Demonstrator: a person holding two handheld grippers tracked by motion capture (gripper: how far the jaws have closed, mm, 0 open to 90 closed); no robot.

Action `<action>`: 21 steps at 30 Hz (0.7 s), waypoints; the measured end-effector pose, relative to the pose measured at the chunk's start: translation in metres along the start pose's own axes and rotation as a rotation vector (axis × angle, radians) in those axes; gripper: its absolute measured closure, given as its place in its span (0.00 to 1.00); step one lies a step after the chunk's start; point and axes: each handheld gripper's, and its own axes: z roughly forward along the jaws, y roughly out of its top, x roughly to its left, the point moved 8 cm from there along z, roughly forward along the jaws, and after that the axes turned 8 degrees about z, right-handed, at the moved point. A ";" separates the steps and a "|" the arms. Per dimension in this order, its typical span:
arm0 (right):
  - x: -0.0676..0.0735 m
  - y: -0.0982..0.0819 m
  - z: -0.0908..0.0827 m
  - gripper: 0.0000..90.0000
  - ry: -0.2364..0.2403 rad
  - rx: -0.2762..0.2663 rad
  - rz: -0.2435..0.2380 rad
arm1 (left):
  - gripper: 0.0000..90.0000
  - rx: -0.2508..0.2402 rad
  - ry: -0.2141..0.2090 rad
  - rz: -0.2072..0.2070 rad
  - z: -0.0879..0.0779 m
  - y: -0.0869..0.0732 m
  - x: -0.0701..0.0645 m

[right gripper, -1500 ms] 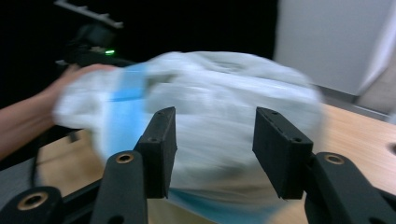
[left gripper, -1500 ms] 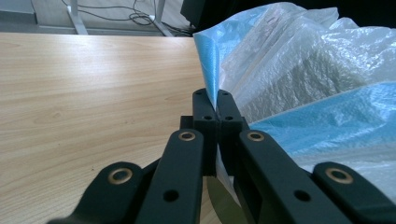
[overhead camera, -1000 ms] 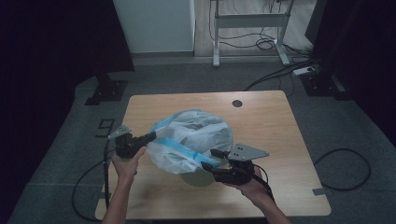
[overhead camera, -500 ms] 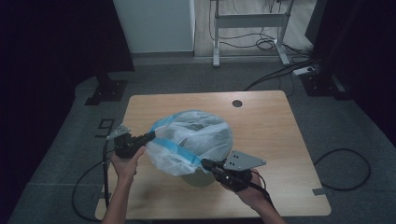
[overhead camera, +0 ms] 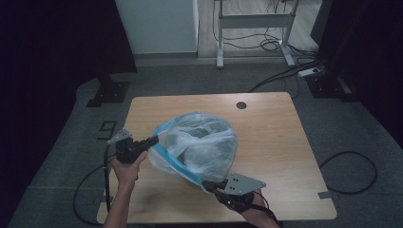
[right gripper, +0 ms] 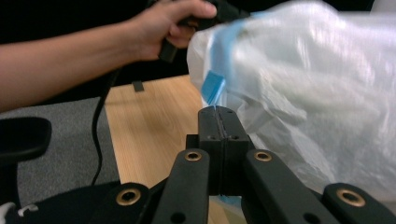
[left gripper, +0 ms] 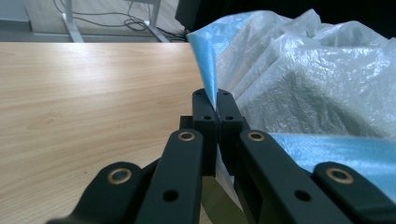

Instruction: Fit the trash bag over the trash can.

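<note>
The plastic bag (overhead camera: 197,145) is seen at the middle of the high view, bulging over the wooden table (overhead camera: 275,137) with something dark inside that cannot be made out. Its blue rim band (overhead camera: 173,161) runs from the left gripper (overhead camera: 153,140), at centre left of the frame, down to the right gripper (overhead camera: 209,185) near the lower middle.

In the left gripper view the jaws are pressed together on the pointed blue edge (left gripper: 208,70) of the band. In the right gripper view the jaws are likewise together, and a thin sliver of blue film (right gripper: 213,88) appears to be pinched at their tips; the hold looks shallow.

The step in hand is judged to be the stretching of the bag's mouth between two grips. It is best done if both pinches are kept firm, the band is drawn taut evenly rather than jerked, and the thin film is not overstrained. The shallow right-hand hold should be watched for slipping.
</note>
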 end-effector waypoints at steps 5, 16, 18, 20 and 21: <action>-0.013 -0.018 0.005 0.99 -0.017 0.040 0.026 | 0.99 0.040 0.014 0.024 0.002 -0.006 -0.002; -0.038 -0.037 0.006 0.98 -0.047 0.067 0.099 | 0.98 0.052 -0.020 -0.002 0.005 -0.011 -0.005; -0.041 -0.040 0.005 0.96 -0.048 0.066 0.113 | 0.98 0.056 -0.023 0.002 0.006 -0.011 -0.006; -0.041 -0.041 0.004 0.92 -0.046 0.062 0.115 | 0.98 0.053 -0.024 0.003 0.006 -0.011 -0.007; -0.041 -0.040 0.002 0.82 -0.047 0.051 0.115 | 0.98 0.051 -0.025 0.002 0.006 -0.011 -0.007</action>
